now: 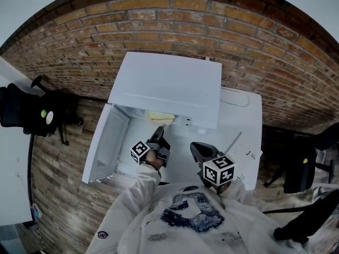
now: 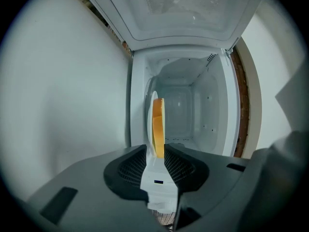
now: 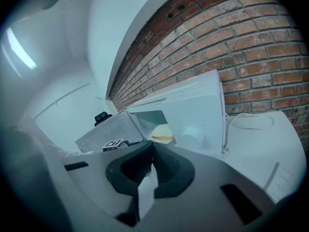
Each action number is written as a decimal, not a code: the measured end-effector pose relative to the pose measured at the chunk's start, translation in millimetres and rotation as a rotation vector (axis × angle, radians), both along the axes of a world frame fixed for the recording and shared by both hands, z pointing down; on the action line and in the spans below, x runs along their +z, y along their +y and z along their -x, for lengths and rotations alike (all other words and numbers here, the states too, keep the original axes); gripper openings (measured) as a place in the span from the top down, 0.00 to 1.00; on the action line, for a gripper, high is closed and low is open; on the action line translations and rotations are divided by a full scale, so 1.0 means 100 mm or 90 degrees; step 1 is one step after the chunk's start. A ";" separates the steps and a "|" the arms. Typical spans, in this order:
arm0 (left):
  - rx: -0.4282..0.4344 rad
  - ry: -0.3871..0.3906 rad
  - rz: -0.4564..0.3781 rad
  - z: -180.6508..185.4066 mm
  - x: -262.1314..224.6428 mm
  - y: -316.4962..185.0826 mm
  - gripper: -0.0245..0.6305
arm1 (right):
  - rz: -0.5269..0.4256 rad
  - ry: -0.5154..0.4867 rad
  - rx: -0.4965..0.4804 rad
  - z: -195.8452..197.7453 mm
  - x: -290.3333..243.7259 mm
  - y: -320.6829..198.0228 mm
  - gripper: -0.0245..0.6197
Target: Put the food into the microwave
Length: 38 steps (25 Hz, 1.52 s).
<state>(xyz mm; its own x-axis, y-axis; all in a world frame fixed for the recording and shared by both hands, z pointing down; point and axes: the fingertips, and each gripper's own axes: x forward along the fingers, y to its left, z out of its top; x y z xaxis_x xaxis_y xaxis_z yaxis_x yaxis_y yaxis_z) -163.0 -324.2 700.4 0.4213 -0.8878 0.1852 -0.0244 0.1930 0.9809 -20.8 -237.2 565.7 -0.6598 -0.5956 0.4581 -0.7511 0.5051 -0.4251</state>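
light: even, cool | edges: fisheye-bent, dark vignette (gripper views) | blur: left tongs soft

red brick wall, wooden floor, black chairs either side.

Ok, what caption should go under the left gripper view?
Left hand-held gripper shut on a plate of food, facing the open microwave.

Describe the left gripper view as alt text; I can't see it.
The left gripper is shut on the rim of a white plate carrying orange food, seen edge-on. Straight ahead is the open microwave cavity.
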 end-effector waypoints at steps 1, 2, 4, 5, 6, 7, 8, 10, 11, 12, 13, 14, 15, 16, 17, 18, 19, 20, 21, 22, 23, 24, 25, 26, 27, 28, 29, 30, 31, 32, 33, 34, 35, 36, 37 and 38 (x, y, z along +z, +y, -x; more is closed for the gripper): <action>0.000 -0.001 0.000 0.00 0.01 0.00 0.78 | 0.000 -0.001 0.000 0.00 0.00 0.00 0.94; 0.000 -0.003 0.002 0.00 0.02 0.01 0.79 | 0.000 -0.001 0.000 0.00 0.00 0.00 0.94; 0.000 -0.005 0.005 0.00 0.02 0.02 0.83 | 0.001 -0.002 0.000 -0.01 0.00 0.01 0.94; 0.001 -0.006 0.007 0.00 0.02 0.02 0.85 | 0.001 -0.002 0.000 -0.02 0.00 0.01 0.94; 0.003 -0.007 0.008 -0.01 0.02 0.02 0.87 | 0.001 -0.003 0.001 -0.02 0.00 0.01 0.94; 0.005 -0.009 0.009 -0.01 0.02 0.02 0.88 | 0.001 -0.003 0.001 -0.02 0.00 0.01 0.94; 0.007 -0.011 0.008 -0.01 0.01 0.02 0.89 | 0.001 -0.003 0.002 -0.02 0.00 0.00 0.94; 0.009 -0.015 0.010 -0.02 0.02 0.01 0.92 | 0.003 -0.003 0.003 -0.03 0.01 0.00 0.94; 0.009 -0.016 0.012 -0.02 0.03 0.01 0.93 | 0.004 -0.003 0.004 -0.03 0.01 0.00 0.94; 0.009 -0.017 0.014 -0.02 0.04 0.01 0.94 | 0.004 -0.004 0.004 -0.03 0.01 0.00 0.94; 0.009 -0.016 0.015 -0.02 0.05 0.01 0.95 | 0.004 -0.004 0.005 -0.03 0.02 0.00 0.94; 0.010 -0.017 0.014 -0.02 0.05 0.01 0.95 | 0.004 -0.004 0.006 -0.04 0.02 0.00 0.94; 0.011 -0.017 0.013 -0.02 0.04 0.00 0.95 | 0.005 -0.004 0.007 -0.04 0.02 -0.01 0.94; 0.011 -0.017 0.013 -0.02 0.04 -0.01 0.95 | 0.006 -0.004 0.007 -0.04 0.02 -0.01 0.94; 0.012 -0.017 0.013 -0.02 0.04 -0.01 0.95 | 0.007 -0.004 0.008 -0.04 0.02 -0.01 0.94; 0.012 -0.016 0.015 -0.02 0.05 -0.02 0.95 | 0.008 -0.003 0.009 -0.04 0.03 -0.01 0.94; 0.012 -0.015 0.015 -0.02 0.05 -0.02 0.95 | 0.009 -0.003 0.009 -0.04 0.03 -0.01 0.94; 0.012 -0.014 0.015 -0.01 0.05 -0.03 0.95 | 0.010 -0.003 0.010 -0.04 0.04 -0.02 0.94; 0.012 -0.015 0.015 -0.01 0.06 -0.04 0.95 | 0.011 -0.003 0.011 -0.04 0.04 -0.02 0.94; 0.013 -0.016 0.015 -0.01 0.06 -0.06 0.95 | 0.012 -0.003 0.012 -0.05 0.05 -0.02 0.94; 0.014 -0.017 0.014 0.00 0.06 -0.08 0.95 | 0.013 -0.004 0.014 -0.05 0.06 -0.03 0.94; 0.014 -0.019 0.014 0.00 0.06 -0.10 0.95 | 0.014 -0.004 0.015 -0.05 0.06 -0.03 0.94; 0.014 -0.020 0.013 0.01 0.06 -0.12 0.95 | 0.016 -0.004 0.017 -0.06 0.07 -0.04 0.94; 0.014 -0.021 0.014 0.01 0.06 -0.14 0.95 | 0.018 -0.004 0.019 -0.07 0.08 -0.04 0.94; 0.014 -0.021 0.014 0.02 0.06 -0.16 0.95 | 0.019 -0.004 0.021 -0.08 0.08 -0.05 0.94; 0.014 -0.021 0.014 0.03 0.06 -0.18 0.95 | 0.020 -0.004 0.024 -0.09 0.09 -0.05 0.94; 0.014 -0.020 0.014 0.03 0.06 -0.19 0.95 | 0.021 -0.004 0.027 -0.09 0.09 -0.06 0.94; 0.014 -0.019 0.014 0.03 0.07 -0.21 0.95 | 0.022 -0.003 0.029 -0.10 0.09 -0.06 0.94; 0.015 -0.018 0.014 0.03 0.08 -0.22 0.95 | 0.023 -0.003 0.032 -0.10 0.10 -0.06 0.94; 0.015 -0.018 0.015 0.03 0.08 -0.23 0.95 | 0.024 -0.003 0.033 -0.11 0.10 -0.07 0.94; 0.015 -0.018 0.015 0.04 0.09 -0.25 0.95 | 0.024 -0.003 0.035 -0.11 0.11 -0.07 0.94; 0.016 -0.018 0.016 0.04 0.09 -0.27 0.95 | 0.025 -0.003 0.037 -0.11 0.11 -0.08 0.94; 0.017 -0.017 0.016 0.04 0.08 -0.29 0.95 | 0.025 -0.003 0.039 -0.12 0.11 -0.09 0.94; 0.018 -0.017 0.016 0.03 0.08 -0.30 0.95 | 0.025 -0.003 0.042 -0.12 0.11 -0.10 0.94; 0.019 -0.016 0.017 0.03 0.07 -0.31 0.95 | 0.025 -0.003 0.044 -0.13 0.11 -0.10 0.94; 0.021 -0.015 0.017 0.03 0.08 -0.32 0.95 | 0.026 -0.003 0.045 -0.13 0.11 -0.11 0.94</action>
